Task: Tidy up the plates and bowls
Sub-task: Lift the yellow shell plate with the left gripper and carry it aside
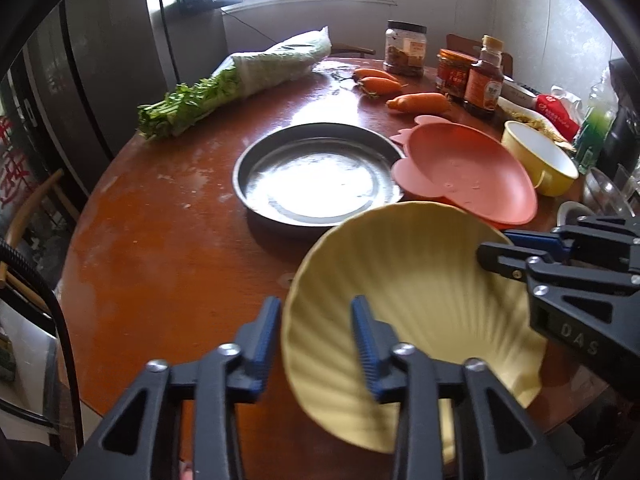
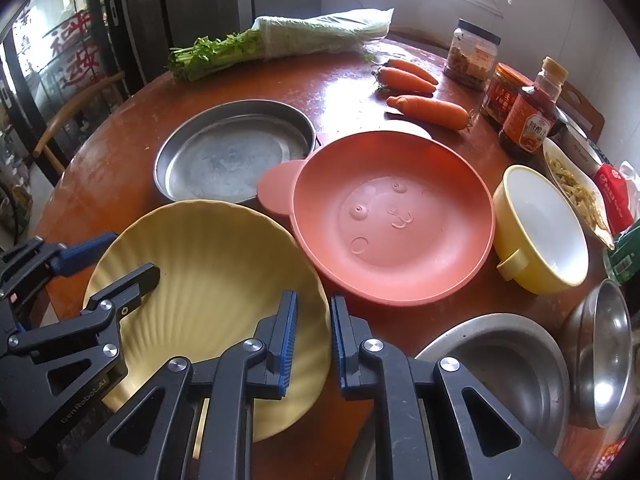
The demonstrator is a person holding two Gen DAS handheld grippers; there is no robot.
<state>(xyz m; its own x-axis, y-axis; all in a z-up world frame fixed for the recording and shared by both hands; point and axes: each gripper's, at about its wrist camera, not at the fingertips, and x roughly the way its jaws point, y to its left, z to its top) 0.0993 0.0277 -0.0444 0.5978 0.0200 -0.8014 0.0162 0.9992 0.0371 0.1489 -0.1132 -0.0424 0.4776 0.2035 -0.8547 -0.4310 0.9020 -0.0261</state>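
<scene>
table (image 2: 352,80): round, reddish wood | carrots (image 2: 428,110) | steel pan (image 2: 234,152) | pink plate (image 2: 392,216)

Left wrist view: from near-left edge of table (image 1: 168,240), angled steeply down along own fingers, close over yellow plate (image 1: 420,300); window far ahead, right gripper (image 1: 496,256) entering from right. Right wrist view: from near edge further right, same steep downward tilt, close over same plate (image 2: 208,264); left gripper (image 2: 116,256) entering from left. Shared ground: yellow plate, steel tray (image 1: 316,172), pink plate (image 1: 468,168), yellow bowl (image 1: 540,160), carrots (image 1: 420,102), greens (image 1: 224,88), jars (image 1: 405,48) at far right.
</scene>
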